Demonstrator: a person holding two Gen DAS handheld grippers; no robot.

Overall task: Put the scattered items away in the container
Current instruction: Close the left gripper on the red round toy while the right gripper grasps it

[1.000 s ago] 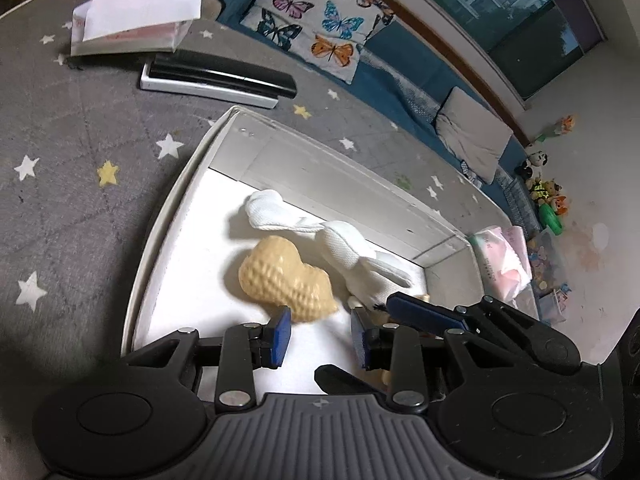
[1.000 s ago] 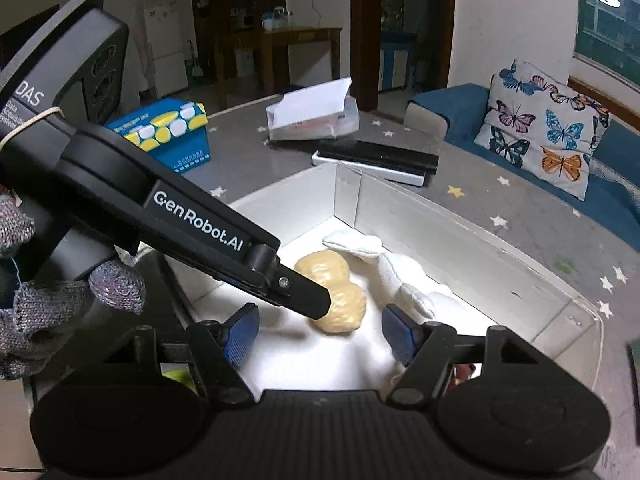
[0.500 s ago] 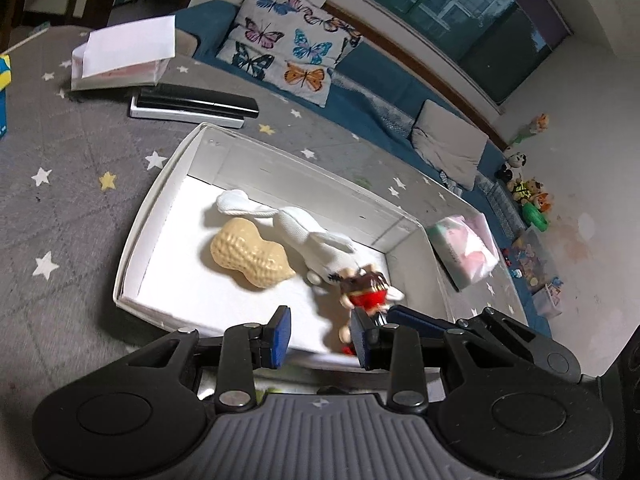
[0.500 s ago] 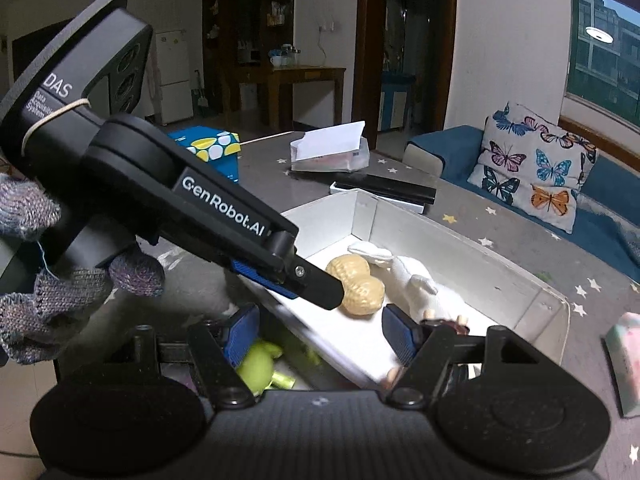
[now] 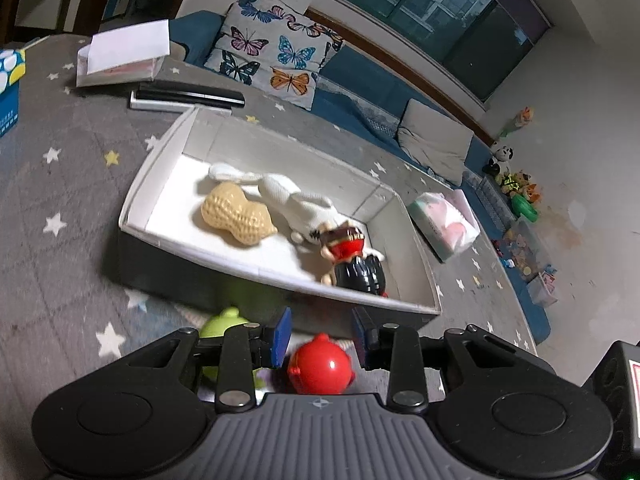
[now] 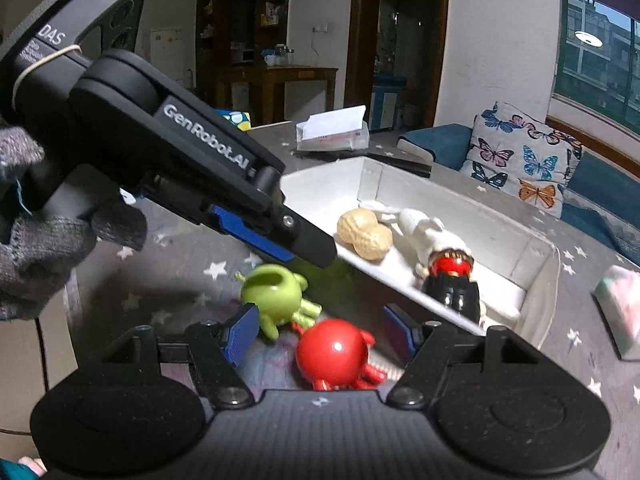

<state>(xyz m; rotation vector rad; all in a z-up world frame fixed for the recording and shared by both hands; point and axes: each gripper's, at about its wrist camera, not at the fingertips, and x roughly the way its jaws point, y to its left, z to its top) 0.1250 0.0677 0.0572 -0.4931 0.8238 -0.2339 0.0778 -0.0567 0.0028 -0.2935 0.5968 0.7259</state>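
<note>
A white box (image 5: 280, 276) (image 6: 536, 240) sits on the grey star cloth. It holds a peanut toy (image 5: 236, 218) (image 6: 364, 234), a white plush rabbit (image 5: 288, 196) (image 6: 424, 228) and a red-and-black figure (image 5: 352, 256) (image 6: 452, 280). A red round toy (image 5: 320, 368) (image 6: 334, 354) and a green toy (image 5: 224, 324) (image 6: 276, 294) lie on the cloth in front of the box. My left gripper (image 5: 322, 332) is open and empty above the red toy; it also shows in the right wrist view (image 6: 296, 240). My right gripper (image 6: 320, 330) is open and empty over both toys.
A tissue box (image 5: 124, 54), a black-and-white flat case (image 5: 184, 96) and a blue box (image 5: 8, 92) lie behind the white box. A pink-white packet (image 5: 444, 224) lies right of it. A butterfly cushion (image 5: 276, 64) rests on the sofa beyond.
Both grippers pulled back and up from inside the box to the cloth in front of it. The red-and-black figure now lies in the box, released by the left gripper. The red and green toys came into view.
</note>
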